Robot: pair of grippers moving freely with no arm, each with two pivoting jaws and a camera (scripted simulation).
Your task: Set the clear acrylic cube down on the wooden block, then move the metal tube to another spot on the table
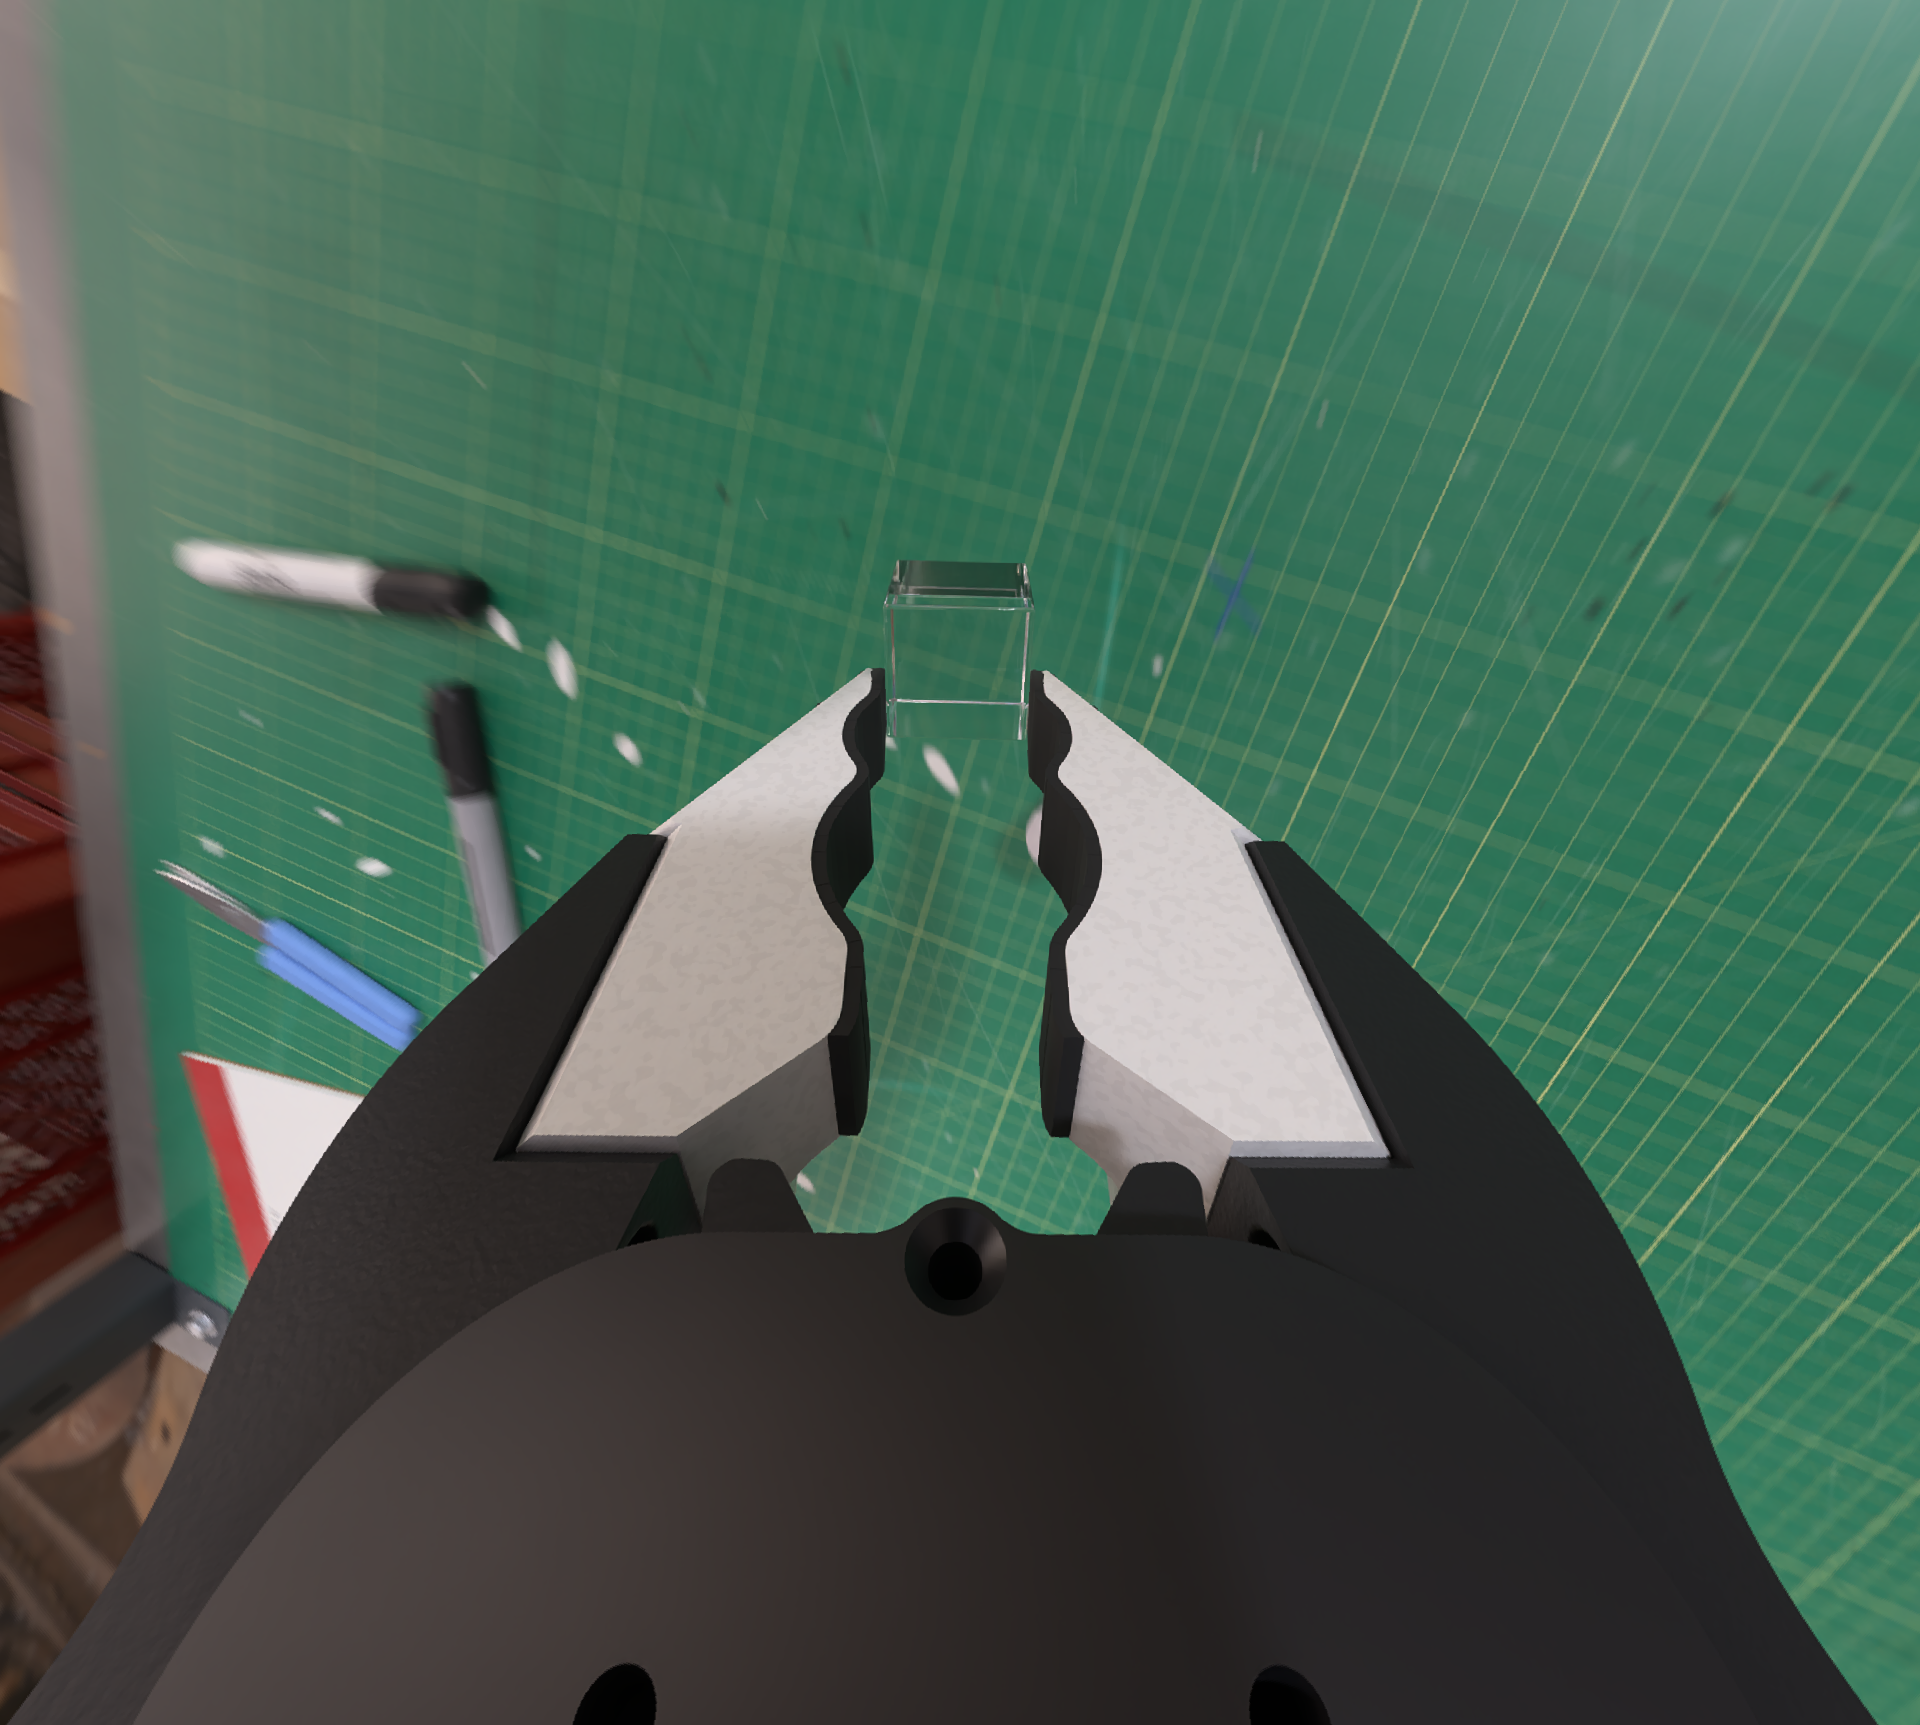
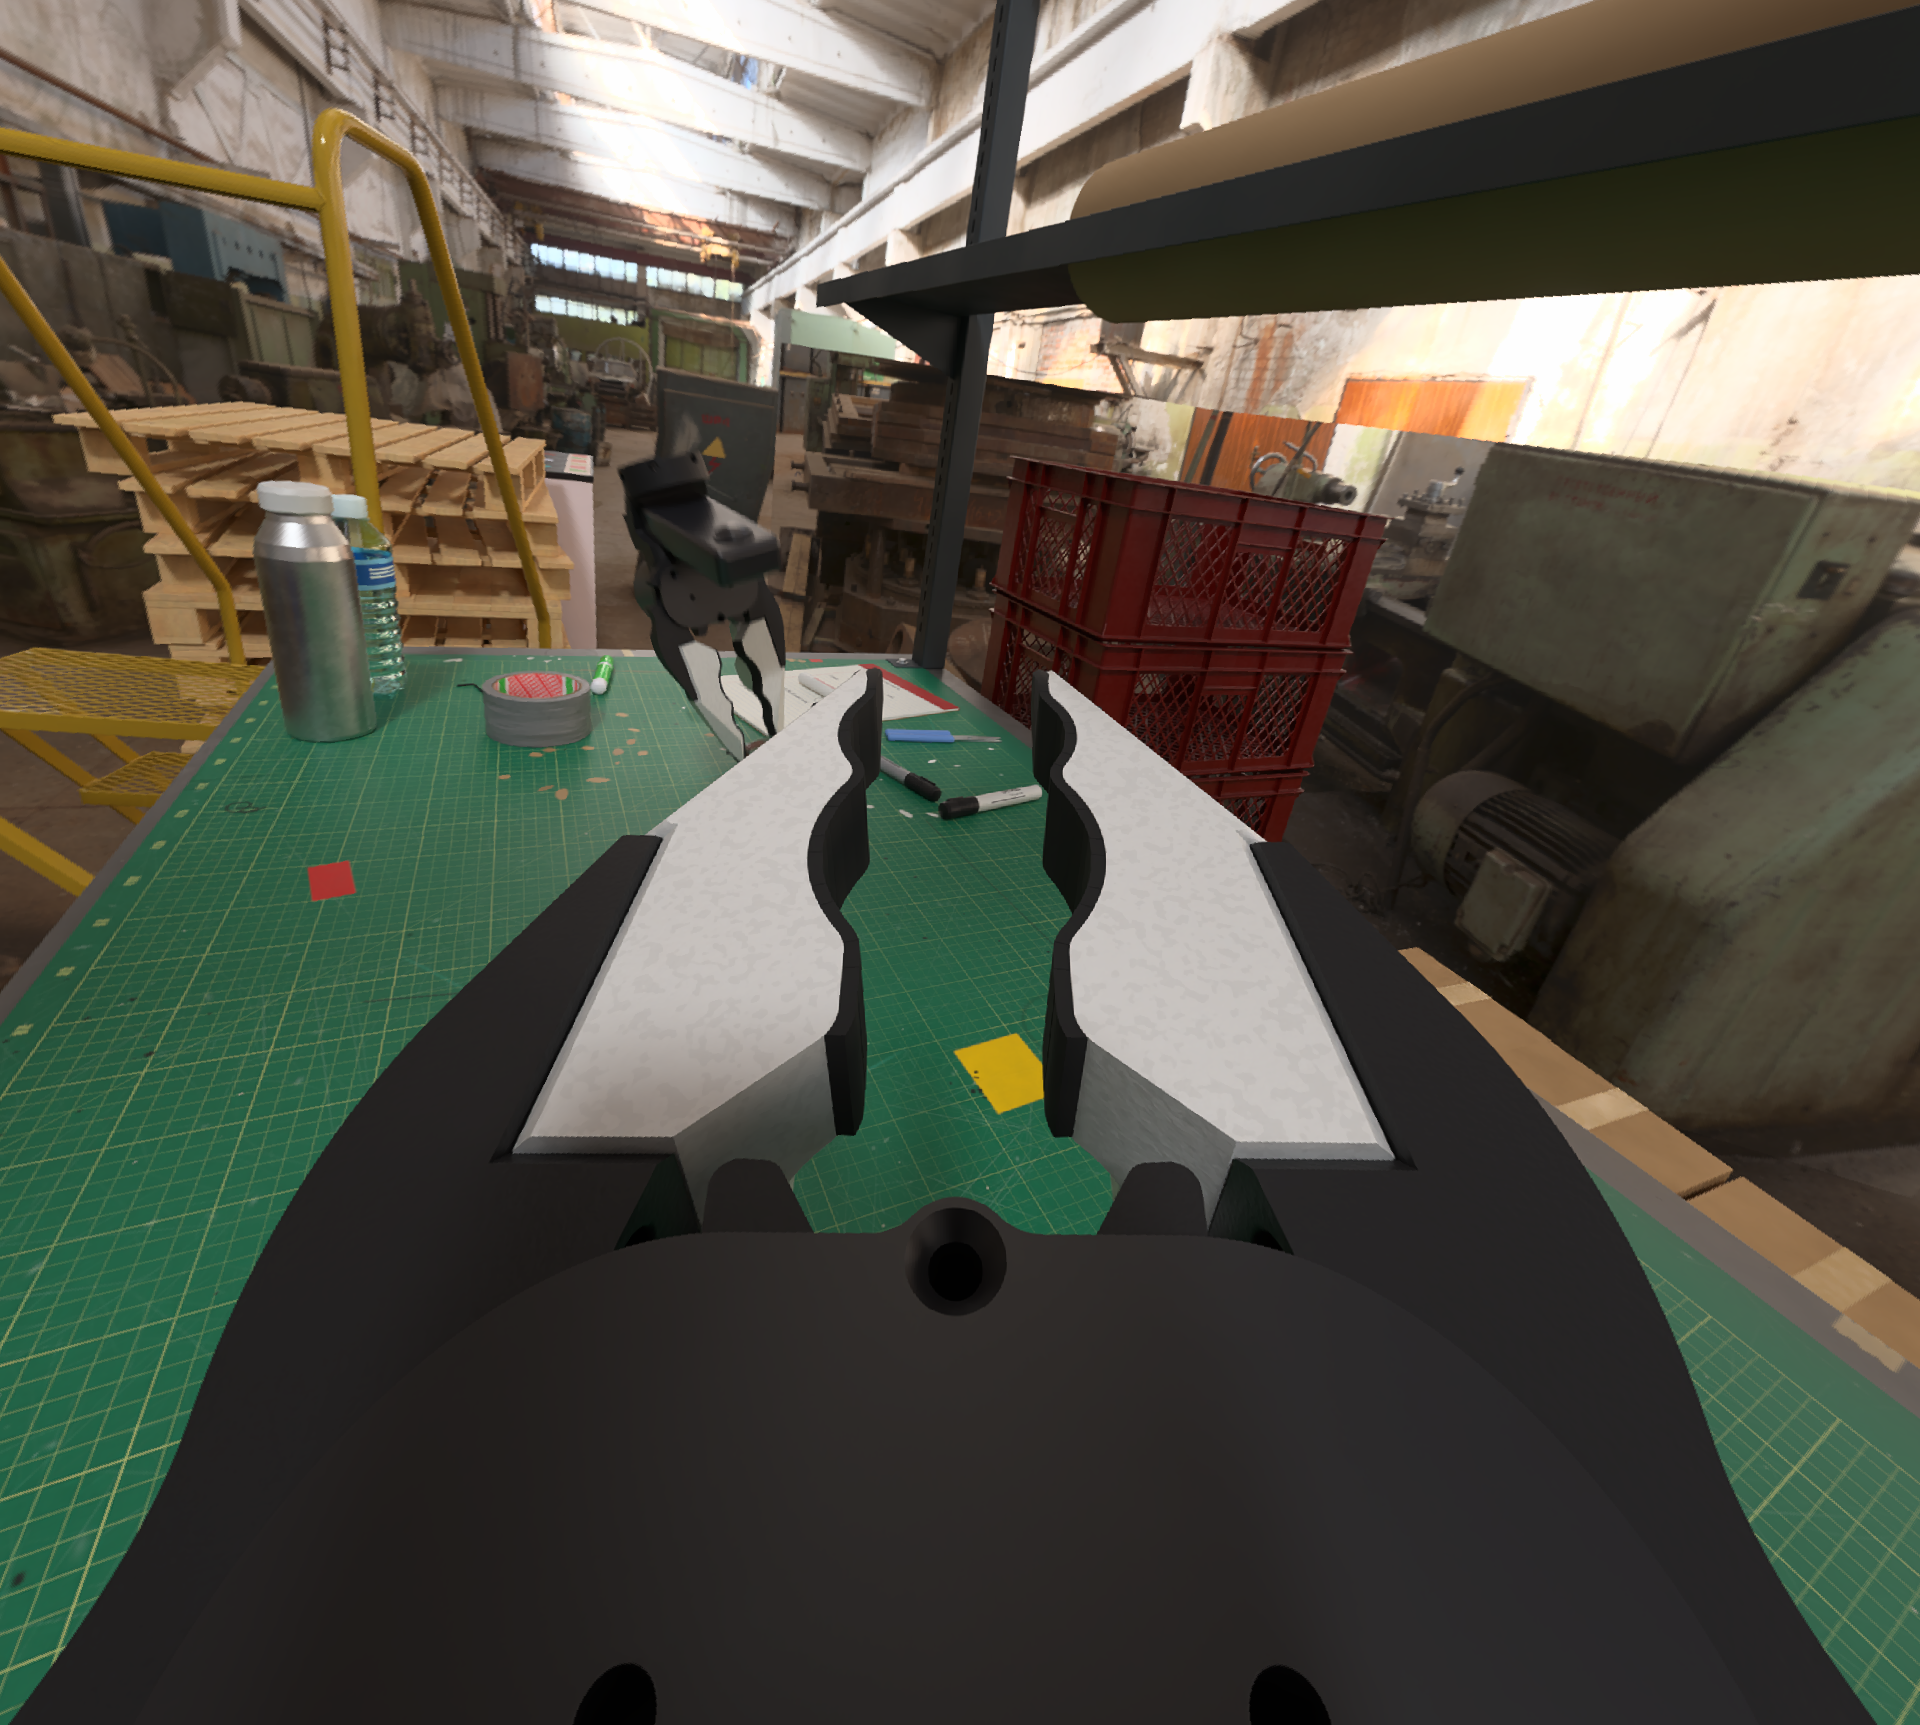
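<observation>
The clear acrylic cube (image 1: 961, 636) sits between the fingertips of my left gripper (image 1: 956, 699), which is shut on it and holds it above the green cutting mat (image 1: 1351, 428). The cube looks sharp while the mat behind it is blurred. In the right wrist view the left gripper (image 2: 743, 719) hangs over the far part of the mat, fingers pointing down. My right gripper (image 2: 956, 709) is open and empty, low over the near part of the mat (image 2: 312, 1052). No wooden block or metal tube shows in either view.
Two markers (image 1: 332, 579) (image 1: 473, 802), a blue-handled knife (image 1: 322, 969) and a red-edged notebook (image 1: 270, 1145) lie near the mat's edge. A metal bottle (image 2: 312, 626), a tape roll (image 2: 537, 707), a shelf post (image 2: 966, 428) and red crates (image 2: 1174, 595) stand at the far end.
</observation>
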